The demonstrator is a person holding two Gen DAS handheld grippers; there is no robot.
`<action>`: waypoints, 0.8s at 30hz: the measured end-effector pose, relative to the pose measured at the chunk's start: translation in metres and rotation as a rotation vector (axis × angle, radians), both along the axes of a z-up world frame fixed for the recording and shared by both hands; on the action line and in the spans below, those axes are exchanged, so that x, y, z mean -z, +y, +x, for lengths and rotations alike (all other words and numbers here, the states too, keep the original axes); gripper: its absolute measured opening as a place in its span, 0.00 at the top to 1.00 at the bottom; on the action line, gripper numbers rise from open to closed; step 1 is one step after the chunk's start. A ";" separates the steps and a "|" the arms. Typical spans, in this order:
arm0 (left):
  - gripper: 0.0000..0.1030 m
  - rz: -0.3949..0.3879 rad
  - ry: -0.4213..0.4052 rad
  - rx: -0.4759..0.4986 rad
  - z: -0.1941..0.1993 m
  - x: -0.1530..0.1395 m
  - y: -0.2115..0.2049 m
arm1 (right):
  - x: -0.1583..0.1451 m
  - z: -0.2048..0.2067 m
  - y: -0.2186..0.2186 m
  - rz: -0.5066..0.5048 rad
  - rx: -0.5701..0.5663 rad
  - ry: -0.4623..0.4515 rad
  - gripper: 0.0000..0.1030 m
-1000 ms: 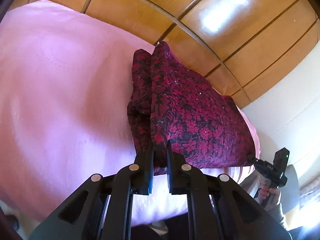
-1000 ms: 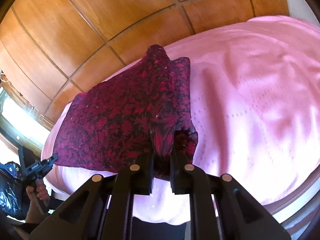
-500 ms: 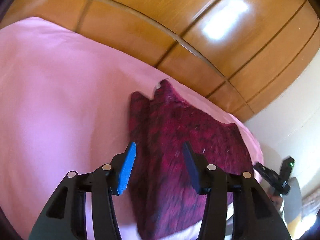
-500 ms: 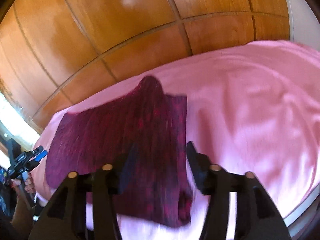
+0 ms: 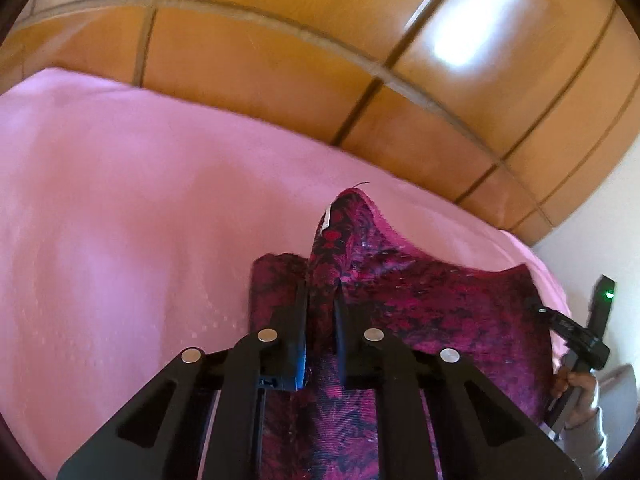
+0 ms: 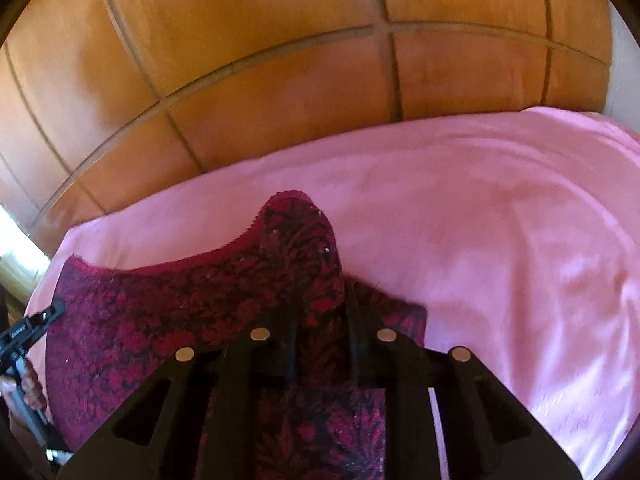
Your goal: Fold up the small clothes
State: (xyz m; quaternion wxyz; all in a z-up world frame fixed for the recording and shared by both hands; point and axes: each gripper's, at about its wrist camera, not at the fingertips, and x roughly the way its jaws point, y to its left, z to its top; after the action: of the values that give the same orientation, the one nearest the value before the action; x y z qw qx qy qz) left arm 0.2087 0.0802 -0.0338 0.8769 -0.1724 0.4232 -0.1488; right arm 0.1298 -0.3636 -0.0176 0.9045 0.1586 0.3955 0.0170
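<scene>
A dark red patterned cloth (image 5: 440, 304) lies part-folded on a pink bed sheet (image 5: 120, 220). My left gripper (image 5: 321, 292) is shut on a pinch of it near its far left corner, which stands up in a peak. In the right wrist view the same cloth (image 6: 180, 312) rises in a peak at its far right corner. There my right gripper (image 6: 322, 296) is closing, and its pads press a fold of the cloth between them. Each gripper shows in the other's view, the right gripper (image 5: 576, 340) and the left gripper (image 6: 28, 328), each with a hand under it.
Glossy wooden panels (image 5: 280, 40) stand right behind the bed's far edge, seen again as wooden panels (image 6: 280, 80). Pink sheet (image 6: 500, 220) spreads wide on the outer side of each gripper. A white wall (image 5: 600, 240) is at the right.
Both grippers let go of the cloth's near edge, opened, moved forward over it, and closed again near its far corners. The cloth now rises in two peaks there.
</scene>
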 end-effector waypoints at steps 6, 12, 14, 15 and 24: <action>0.86 0.121 0.217 -0.008 0.012 0.019 -0.016 | 0.035 0.012 0.005 -0.030 0.016 0.062 0.78; 0.67 0.291 0.054 -0.075 -0.027 -0.029 -0.027 | 0.006 -0.003 0.012 -0.110 0.032 -0.002 0.51; 0.67 0.329 -0.017 -0.086 -0.043 -0.046 -0.032 | -0.014 -0.020 0.019 -0.164 0.052 -0.076 0.44; 0.67 0.323 -0.045 -0.062 -0.053 -0.055 -0.040 | -0.022 -0.029 0.024 -0.172 0.047 -0.106 0.42; 0.67 0.362 0.011 0.036 -0.083 -0.016 -0.092 | 0.005 -0.052 0.125 -0.201 -0.220 -0.036 0.33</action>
State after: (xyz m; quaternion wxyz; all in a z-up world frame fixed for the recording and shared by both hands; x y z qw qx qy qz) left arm 0.1258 -0.0113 -0.0173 0.8884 -0.0049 0.4511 -0.0849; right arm 0.0782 -0.2381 -0.0222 0.9154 0.0226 0.3940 0.0794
